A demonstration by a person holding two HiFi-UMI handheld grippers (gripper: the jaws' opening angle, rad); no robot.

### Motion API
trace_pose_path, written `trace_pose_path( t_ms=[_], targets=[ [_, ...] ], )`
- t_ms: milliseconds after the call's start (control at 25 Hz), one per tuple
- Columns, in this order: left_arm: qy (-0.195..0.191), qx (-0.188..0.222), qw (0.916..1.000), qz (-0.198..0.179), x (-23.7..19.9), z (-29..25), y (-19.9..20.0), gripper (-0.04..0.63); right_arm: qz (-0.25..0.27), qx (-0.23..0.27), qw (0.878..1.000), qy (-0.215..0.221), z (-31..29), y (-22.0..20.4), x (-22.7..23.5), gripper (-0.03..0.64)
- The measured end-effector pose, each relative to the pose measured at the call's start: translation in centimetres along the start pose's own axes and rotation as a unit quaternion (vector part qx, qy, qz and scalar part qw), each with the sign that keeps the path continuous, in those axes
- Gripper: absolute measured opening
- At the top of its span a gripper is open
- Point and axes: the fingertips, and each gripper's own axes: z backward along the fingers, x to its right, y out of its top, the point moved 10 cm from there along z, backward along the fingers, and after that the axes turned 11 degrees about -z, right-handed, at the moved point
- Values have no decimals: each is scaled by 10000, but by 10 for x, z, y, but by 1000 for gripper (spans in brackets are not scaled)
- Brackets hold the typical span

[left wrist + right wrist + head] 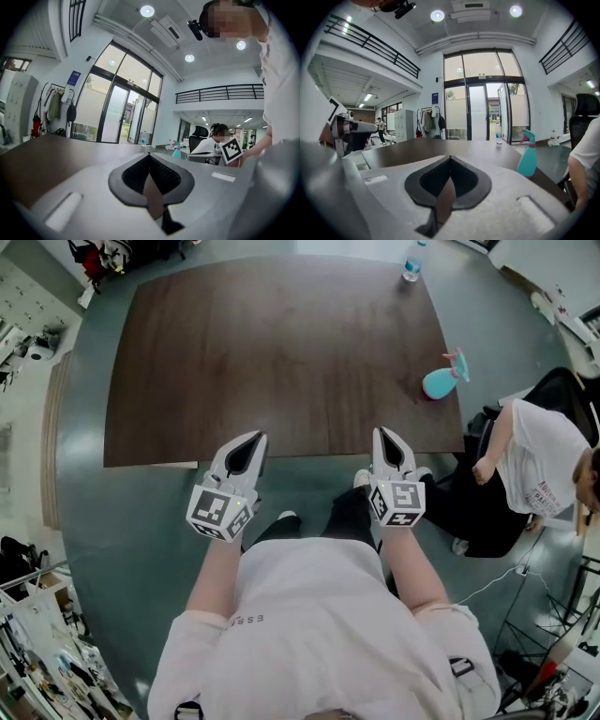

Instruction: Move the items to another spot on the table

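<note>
A teal spray bottle [442, 379] with a pink trigger stands near the right edge of the dark brown table [281, 362]. At the far right corner stands a clear water bottle [411, 261]. My left gripper [253, 440] hovers over the table's near edge, shut and empty. A little to the right, my right gripper [383, 433] is also shut, with nothing in it. In the right gripper view the closed gripper [450, 157] points over the table, with the spray bottle [528, 155] ahead right and the water bottle [499, 136] far off. The left gripper view shows its gripper [149, 155] closed and the spray bottle [176, 151] far away.
A person in a white shirt [539, 460] sits by a black chair just right of the table, close to the spray bottle. Grey floor surrounds the table. Cluttered shelves [37, 615] line the left side, and cables and stands [553, 652] sit at the lower right.
</note>
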Motion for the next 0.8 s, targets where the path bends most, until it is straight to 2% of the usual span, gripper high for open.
trace_pose_path(
  t_ms=[280, 400, 800],
  targets=[
    [272, -14, 9995, 161, -20, 78, -12, 8, 56, -365, 9983, 442, 14, -28, -86, -11],
    [313, -43, 9993, 187, -18, 94, -17, 8, 94, -427, 9976, 538, 20, -30, -102, -11],
    [318, 244, 9991, 112, -21, 137, -10, 8, 474, -185, 9952, 833, 46, -21, -150, -11]
  ],
)
